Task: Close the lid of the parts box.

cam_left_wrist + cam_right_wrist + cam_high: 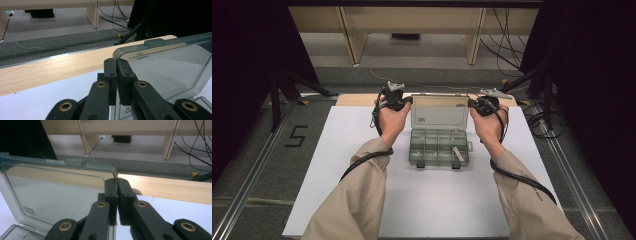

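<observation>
You wear long beige sleeves (362,195). Your black left gripper (117,72) and right gripper (117,191) have ribbed fingers with brass-coloured pivot rivets. A thick black cable (517,177) trails from each.

The box (439,146) looks like smoky see-through plastic, and its lid (57,192) is smooth and glossy enough to catch reflections. Gripper jaws at the bottom of both gripper views are matt black plastic with brass-looking rivets. The table (362,200) top is matt white, its edge (50,70) pale wood grain. Sleeves (357,195) look like beige cloth.

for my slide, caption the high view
Left gripper and right gripper pinch the open lid of a compartment box.
</observation>
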`<state>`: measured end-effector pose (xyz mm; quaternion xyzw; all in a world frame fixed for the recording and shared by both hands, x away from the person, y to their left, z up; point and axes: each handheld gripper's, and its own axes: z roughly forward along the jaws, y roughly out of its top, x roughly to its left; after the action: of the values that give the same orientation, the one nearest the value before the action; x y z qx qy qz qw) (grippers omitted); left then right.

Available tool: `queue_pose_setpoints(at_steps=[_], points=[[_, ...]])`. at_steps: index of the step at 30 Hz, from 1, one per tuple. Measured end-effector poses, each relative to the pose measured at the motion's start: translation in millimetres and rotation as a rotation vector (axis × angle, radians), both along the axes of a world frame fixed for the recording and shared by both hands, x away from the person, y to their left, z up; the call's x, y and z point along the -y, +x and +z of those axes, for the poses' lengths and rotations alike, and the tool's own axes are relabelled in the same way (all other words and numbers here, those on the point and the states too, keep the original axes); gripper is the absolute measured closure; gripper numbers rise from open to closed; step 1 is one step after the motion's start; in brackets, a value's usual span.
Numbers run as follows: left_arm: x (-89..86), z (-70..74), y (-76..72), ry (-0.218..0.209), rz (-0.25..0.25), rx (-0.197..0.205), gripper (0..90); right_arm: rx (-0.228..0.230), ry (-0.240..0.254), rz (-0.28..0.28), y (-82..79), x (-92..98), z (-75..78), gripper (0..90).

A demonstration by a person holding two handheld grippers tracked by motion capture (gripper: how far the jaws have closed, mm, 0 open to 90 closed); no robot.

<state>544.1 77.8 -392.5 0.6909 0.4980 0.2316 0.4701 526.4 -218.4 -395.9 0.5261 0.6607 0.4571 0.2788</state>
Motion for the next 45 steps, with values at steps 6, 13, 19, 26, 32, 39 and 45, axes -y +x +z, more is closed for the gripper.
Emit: queue_pose_setpoints(at_steps=[6, 13, 19, 26, 32, 39, 45], points=[[-1.0, 0.3, -4.5, -0.002, -0.007, 0.01, 86.5, 0.011, -0.004, 0.006, -4.9, 0.8, 0.1, 87.7], [-2.0, 0.6, -9.6, 0.002, -0.017, 0.023, 86.5, 0.03, -0.017, 0.019, -9.8, 2.0, -0.2, 87.7], [-2.9, 0.4, -14.3, 0.0, -0.023, 0.031, 86.6, 0.026, -0.015, 0.022, -15.0, 1.6, 1.0, 87.7], [-3.4, 0.9, -19.5, 0.013, -0.032, 0.04, 86.5, 0.023, -0.018, 0.023, -19.8, 1.6, 1.9, 87.7], [-3.9, -0.1, -23.9, 0.013, -0.039, 0.055, 86.5, 0.035, -0.022, 0.03, -23.7, 2.2, 1.4, 87.8], [-4.6, -0.1, -28.6, 0.024, -0.047, 0.065, 86.4, 0.041, -0.032, 0.032, -29.0, 2.0, 1.5, 87.8], [-4.8, -0.8, -32.3, 0.032, -0.051, 0.075, 86.4, 0.04, -0.034, 0.036, -33.0, 1.6, 1.6, 87.8]])
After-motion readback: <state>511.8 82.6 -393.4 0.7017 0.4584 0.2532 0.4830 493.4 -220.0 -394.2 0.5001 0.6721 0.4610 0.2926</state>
